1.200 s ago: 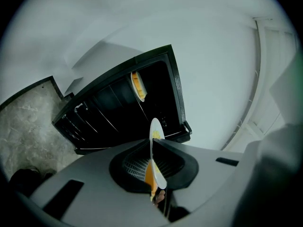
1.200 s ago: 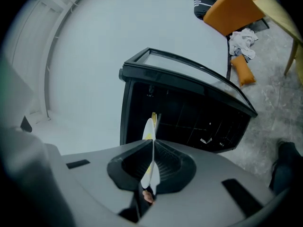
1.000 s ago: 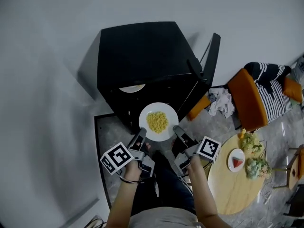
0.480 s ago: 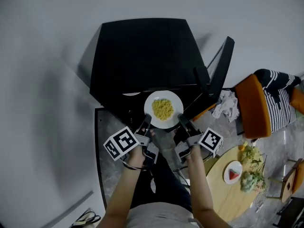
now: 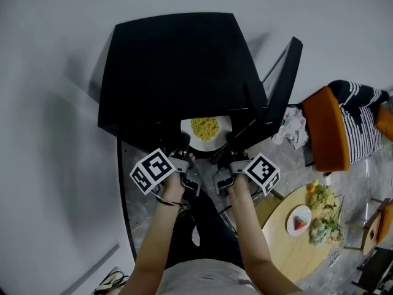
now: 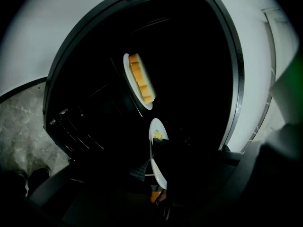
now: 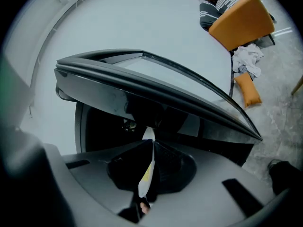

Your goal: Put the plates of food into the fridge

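Step in hand: insertion. The plate (image 5: 206, 131) of yellow food is held at the fridge (image 5: 178, 60) mouth, judged partly inside.
Left claw (image 5: 182, 147): clamped on the plate's left rim.
Right claw (image 5: 231, 149): clamped on its right rim.
Second plate (image 6: 139, 82): lodged deeper in the fridge.
Next move: a level advance onto a shelf is called for, then release.
Third plate (image 5: 301, 209): on the table (image 5: 295, 251), well apart from the fridge.

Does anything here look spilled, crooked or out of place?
Nothing looks spilled: the plate of yellow food is gripped by the left tongs and right tongs, its food in one heap. The only untidy thing is a crumpled white cloth beside the orange chair.
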